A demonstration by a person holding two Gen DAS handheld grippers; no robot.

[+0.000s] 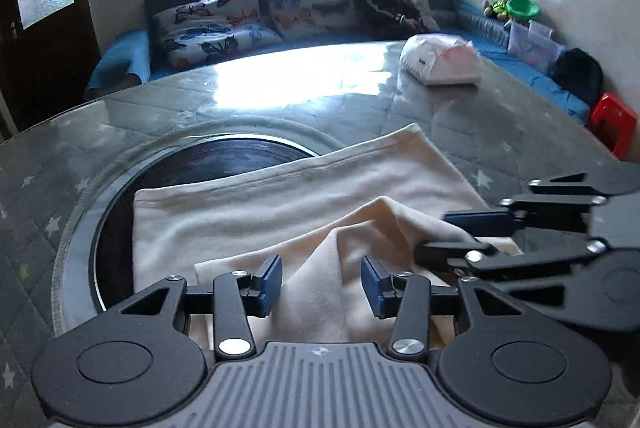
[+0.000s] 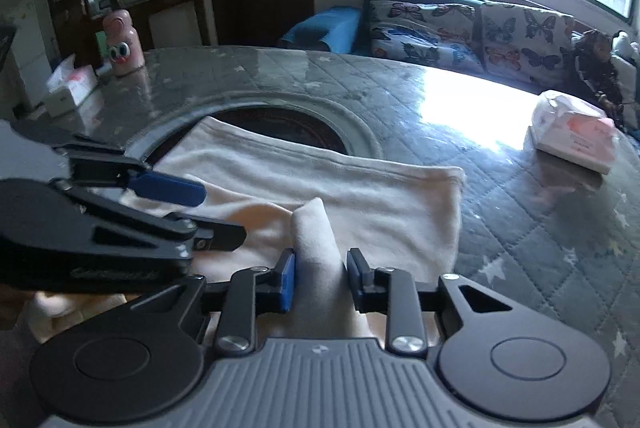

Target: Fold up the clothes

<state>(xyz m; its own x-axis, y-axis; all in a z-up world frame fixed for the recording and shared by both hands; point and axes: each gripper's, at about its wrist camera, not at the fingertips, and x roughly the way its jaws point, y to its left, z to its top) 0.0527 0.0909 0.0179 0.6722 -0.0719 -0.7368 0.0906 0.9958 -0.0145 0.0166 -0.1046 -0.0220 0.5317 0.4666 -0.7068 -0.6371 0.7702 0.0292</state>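
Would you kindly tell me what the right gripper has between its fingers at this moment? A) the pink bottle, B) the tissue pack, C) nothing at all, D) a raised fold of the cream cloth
D: in the right wrist view, the right gripper has a bunched ridge of the cream cloth standing between its fingers, while the tissue pack and pink bottle sit apart on the table.

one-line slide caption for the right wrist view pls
Right tool pinches a raised fold of cream cloth; left tool alongside.
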